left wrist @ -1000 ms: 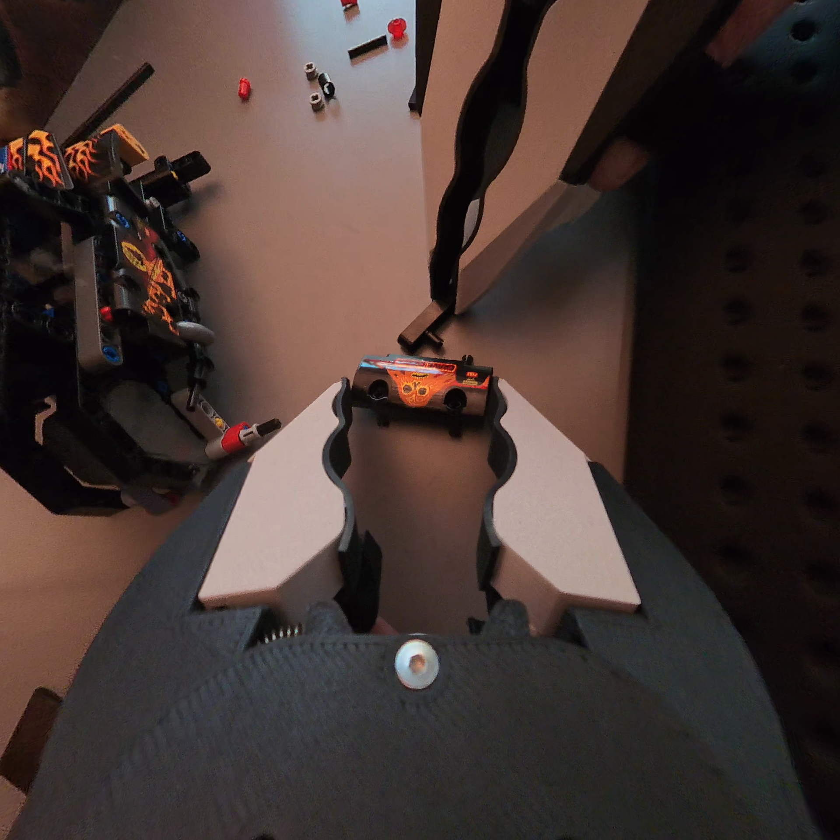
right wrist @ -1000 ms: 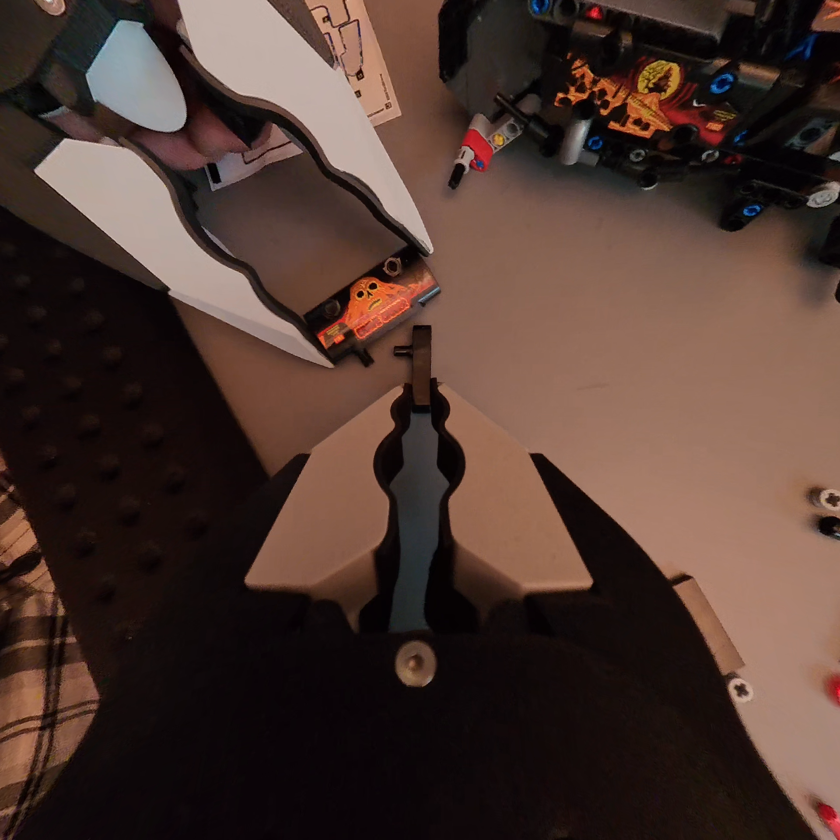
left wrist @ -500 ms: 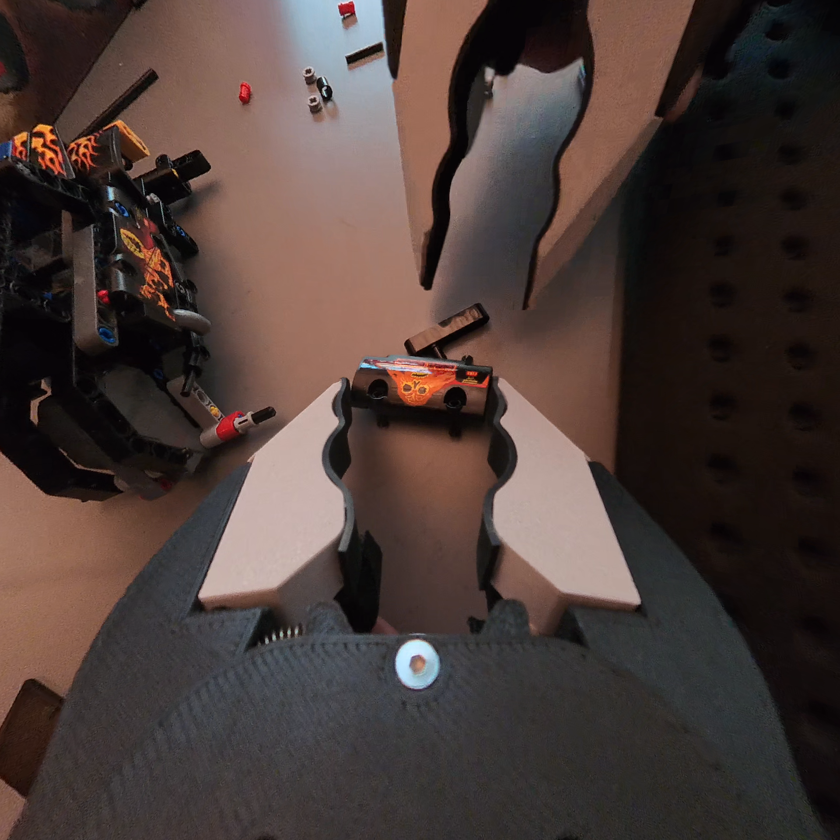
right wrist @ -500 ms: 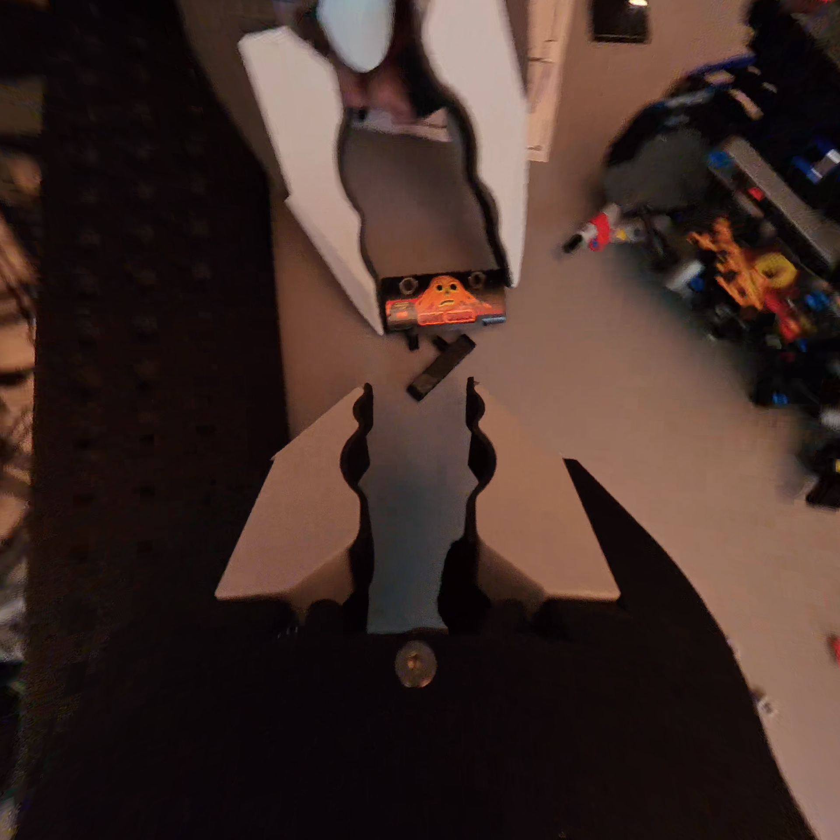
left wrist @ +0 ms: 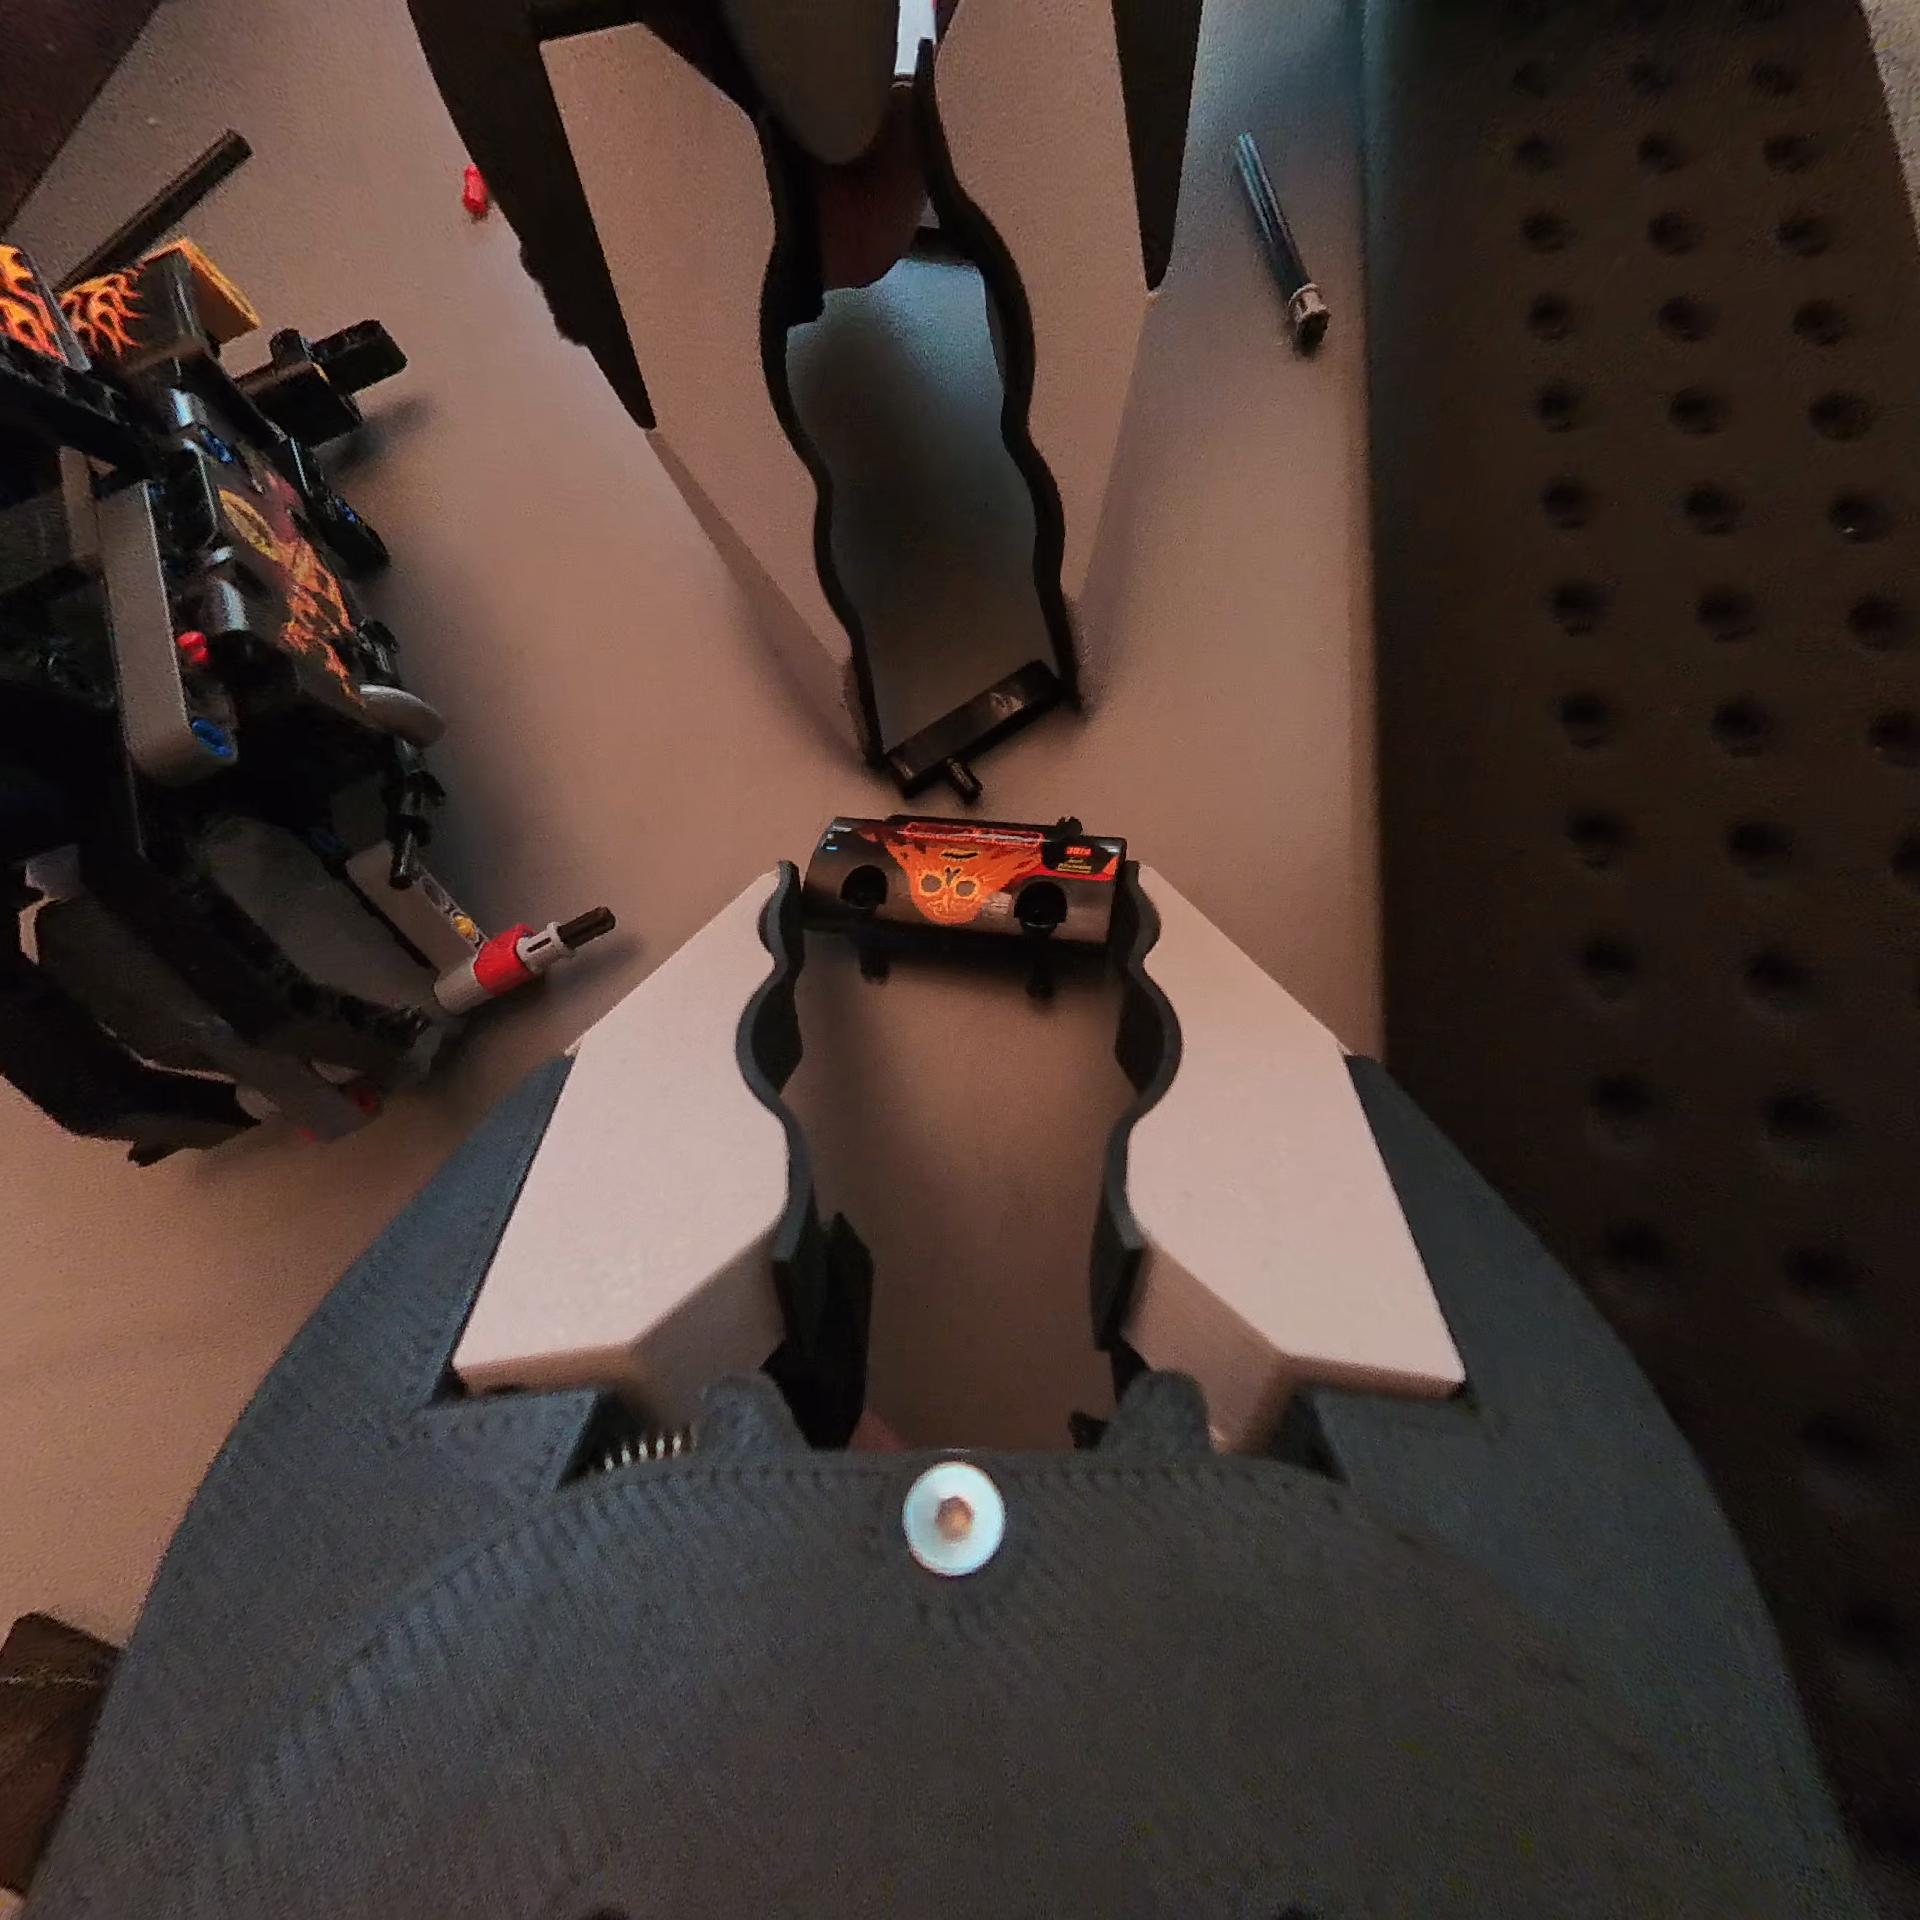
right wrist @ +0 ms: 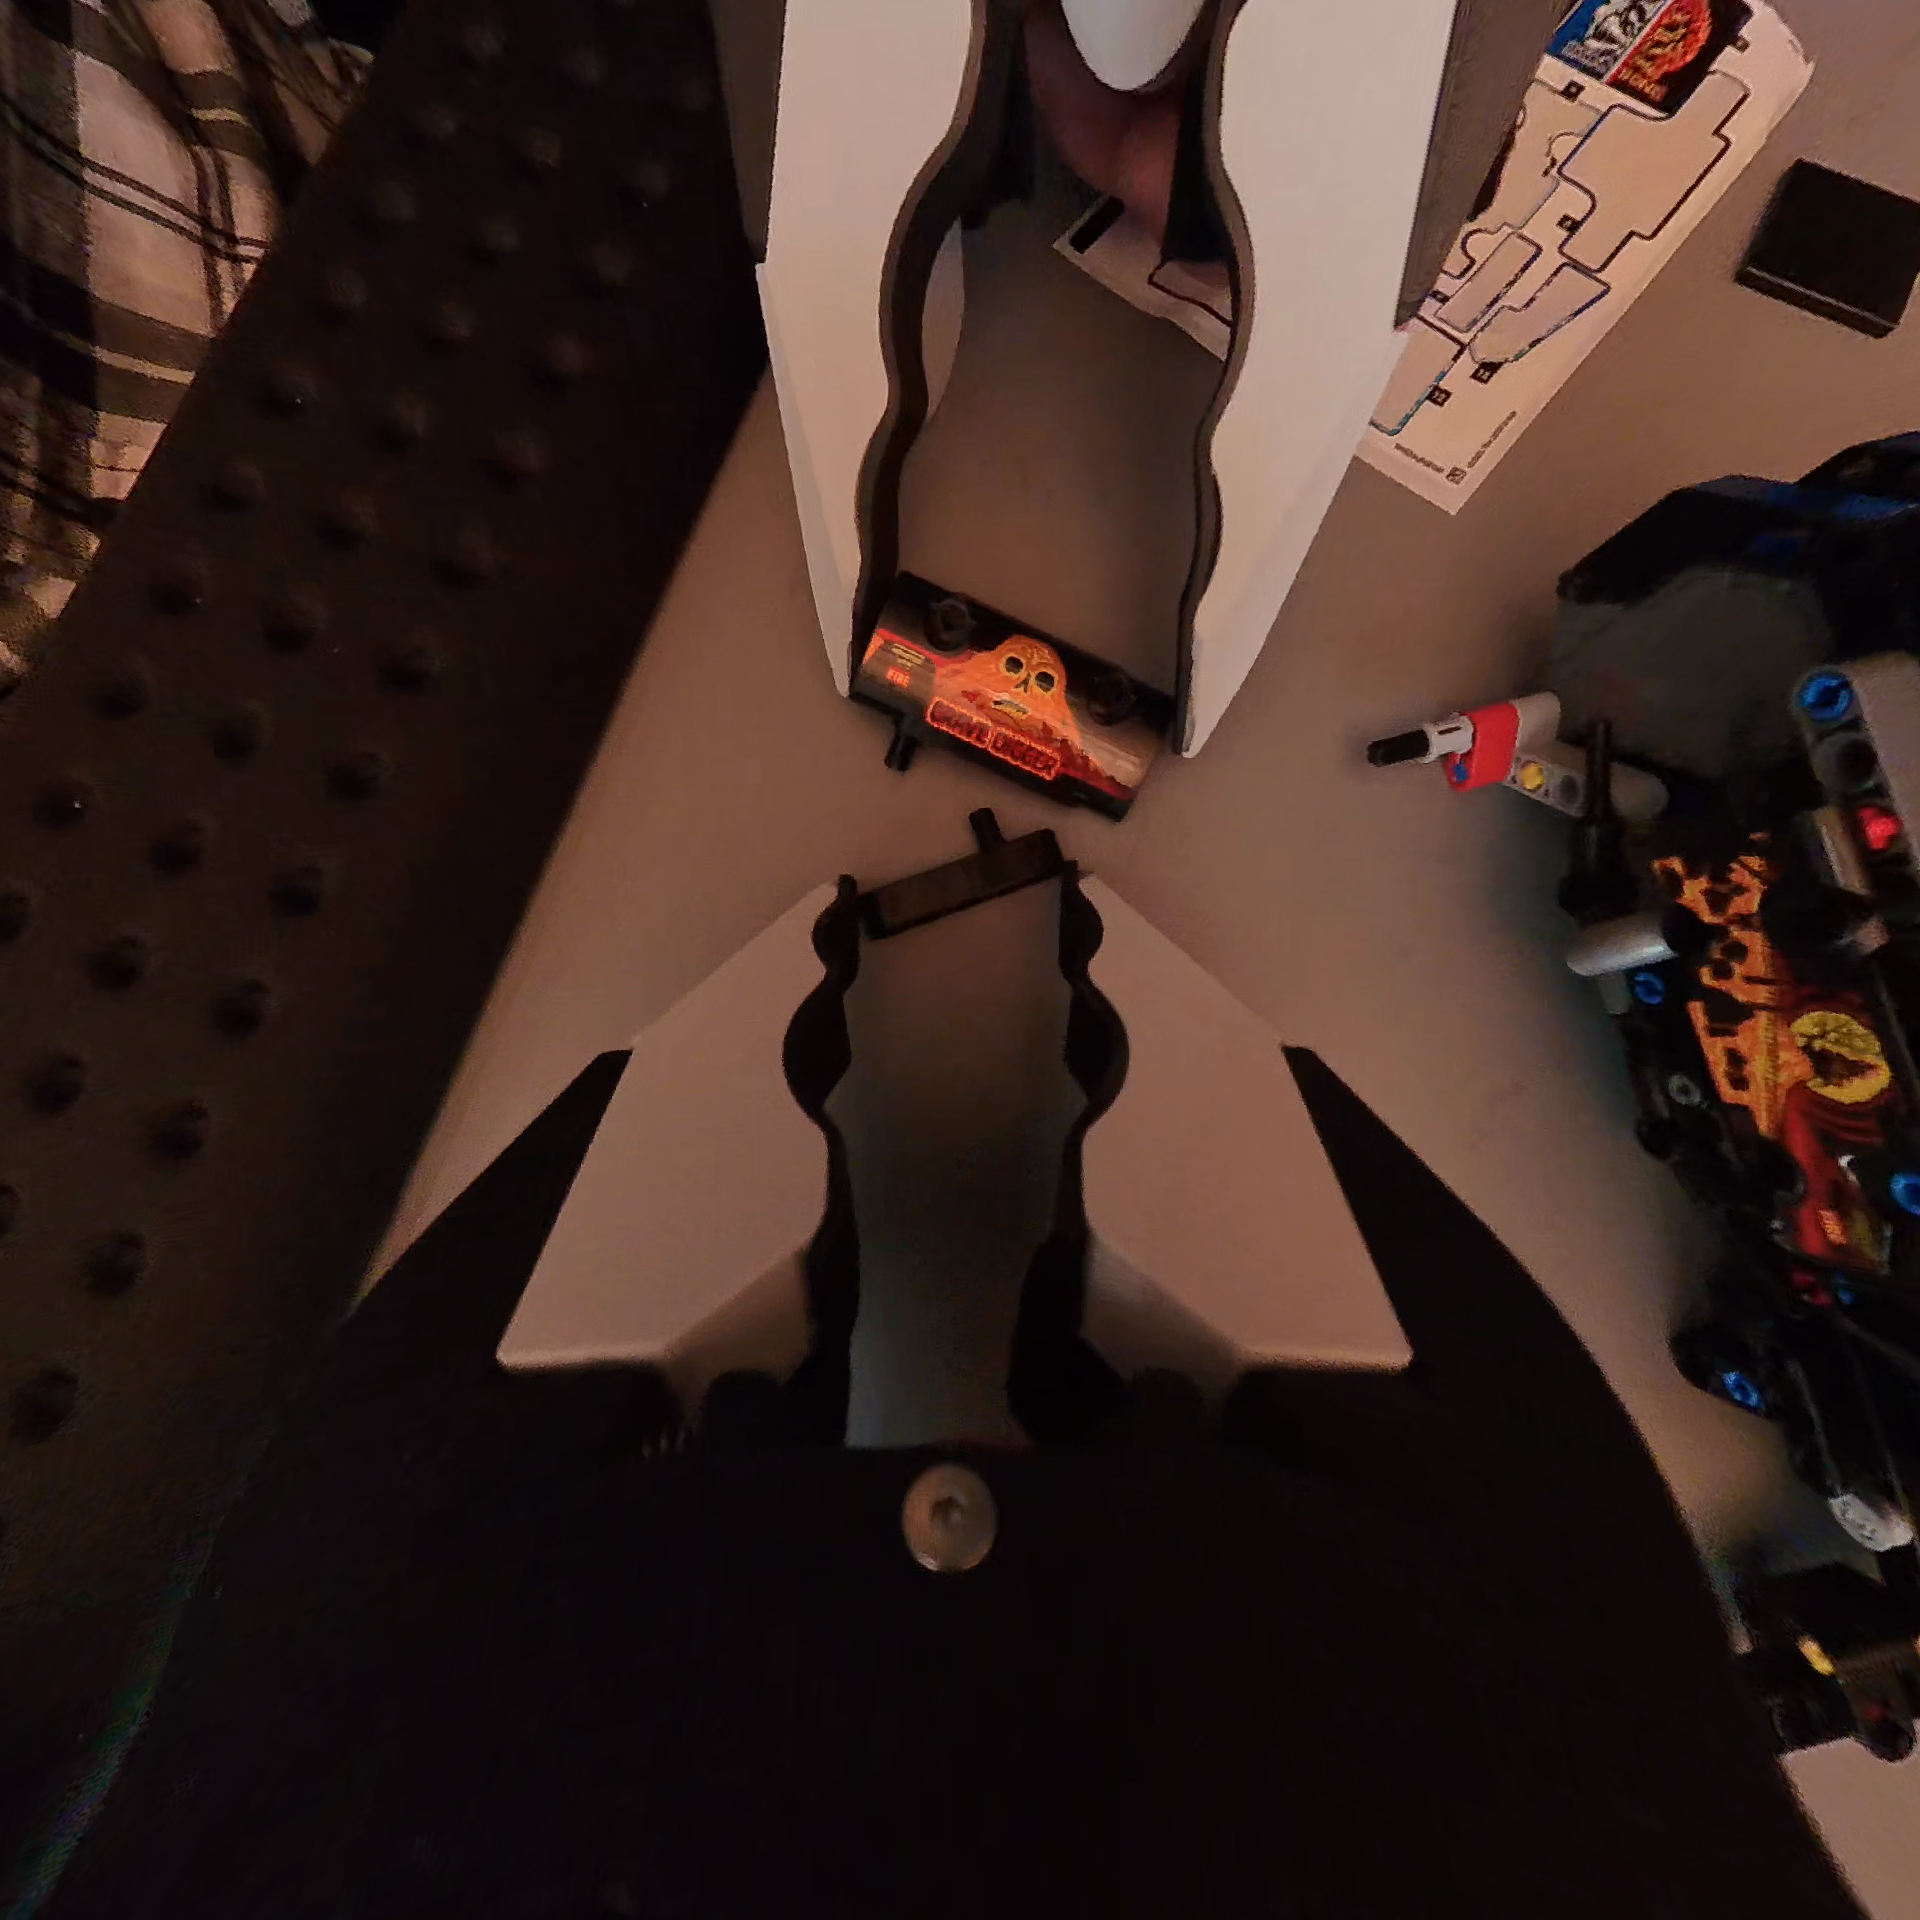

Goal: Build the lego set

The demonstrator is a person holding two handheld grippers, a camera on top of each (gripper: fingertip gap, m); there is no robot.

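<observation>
**A:** Left wrist view first. What has the claw got?

**B:** The left gripper (left wrist: 961, 899) has its jaws partly open, clamped across the ends of a black curved lego panel with an orange skull sticker (left wrist: 964, 883), held at the fingertips. Just beyond it, the right gripper (left wrist: 971, 727) points back at us, and a slim black lego beam with a small pin (left wrist: 977, 722) spans its tips. Beam and panel are close but apart.

**A:** And around them?

**B:** A grey tabletop (left wrist: 582, 644). On the left stands the partly built black lego vehicle with orange flame stickers (left wrist: 197, 665), a white-and-red axle piece (left wrist: 509, 951) sticking out of it toward the grippers. A thin dark rod (left wrist: 1276, 234) lies at upper right beside a black studded mat (left wrist: 1683, 623).

**A:** Right wrist view?

**B:** The right gripper (right wrist: 961, 894) is open about as wide as the beam is long, and the black beam (right wrist: 961, 883) sits crosswise between its tips, touching both, pin pointing at the panel. Opposite, the left gripper (right wrist: 1013, 686) grips the skull panel (right wrist: 1013, 696), tilted a little, near the beam without meeting it.

**A:** Anything else?

**B:** The vehicle (right wrist: 1766, 1039) at right, a white printed sticker sheet (right wrist: 1579, 239) at upper right, a small black square tile (right wrist: 1834, 249) beside it, and the studded mat (right wrist: 312, 727) on the left.
</observation>
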